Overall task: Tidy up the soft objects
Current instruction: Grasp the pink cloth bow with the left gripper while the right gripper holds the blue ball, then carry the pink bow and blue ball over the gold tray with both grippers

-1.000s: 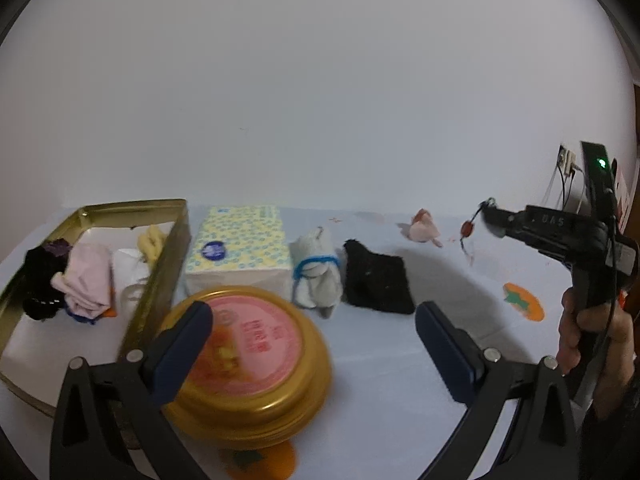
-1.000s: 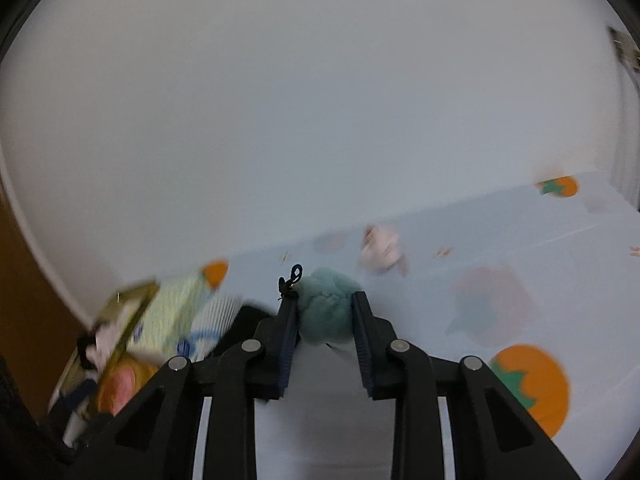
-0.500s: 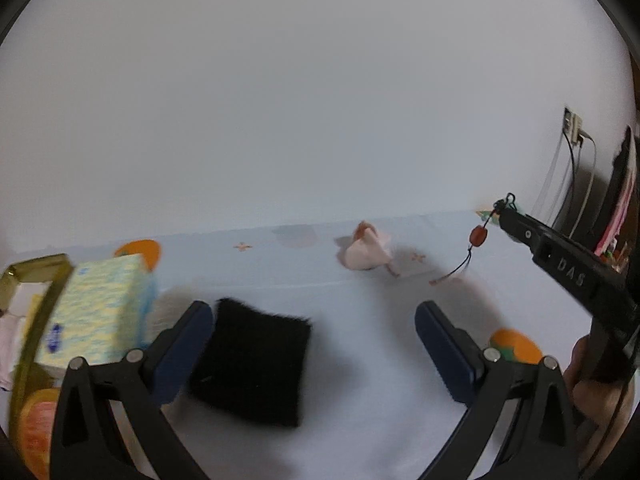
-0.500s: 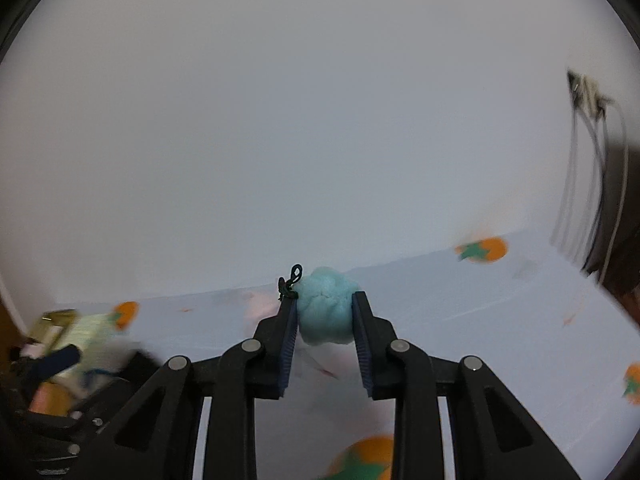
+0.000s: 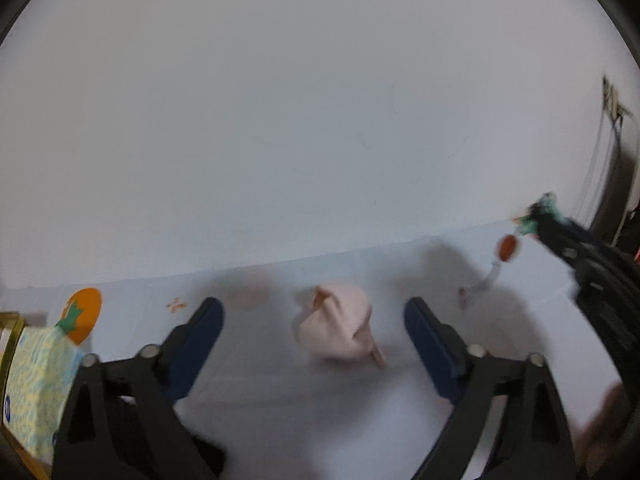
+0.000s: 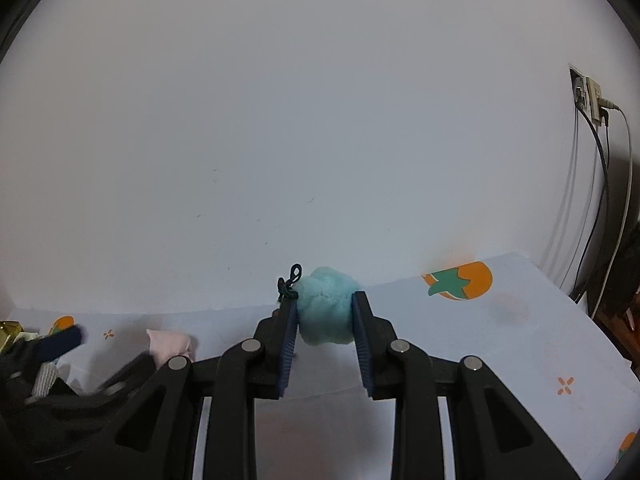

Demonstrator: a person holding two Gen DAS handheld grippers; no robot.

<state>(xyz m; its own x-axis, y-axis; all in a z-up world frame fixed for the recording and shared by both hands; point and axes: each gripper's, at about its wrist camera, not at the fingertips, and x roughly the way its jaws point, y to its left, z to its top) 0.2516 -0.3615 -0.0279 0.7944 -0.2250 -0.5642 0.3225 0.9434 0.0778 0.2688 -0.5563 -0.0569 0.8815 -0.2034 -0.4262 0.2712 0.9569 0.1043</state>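
Observation:
A small pink plush toy point(image 5: 338, 326) lies on the white cloth-covered table, between and just beyond the fingers of my left gripper point(image 5: 314, 330), which is open and empty. The toy also shows in the right wrist view point(image 6: 168, 342). My right gripper point(image 6: 325, 316) is shut on a teal fluffy pompom point(image 6: 326, 306) with a black clasp and holds it above the table. The right gripper appears at the right of the left wrist view point(image 5: 576, 248), with an orange bead charm point(image 5: 507, 247) hanging from it.
A yellow-patterned tissue pack point(image 5: 34, 384) and the corner of a gold tin point(image 5: 10, 340) sit at the far left. The tablecloth has orange fruit prints point(image 6: 460, 280). A wall stands close behind the table; a socket with cables point(image 6: 592, 104) is at the right.
My left gripper has swung right and forward, away from the tin, the round lid and the black cloth, so the pink toy lies between its fingers. My right gripper still holds the pompom and has turned right.

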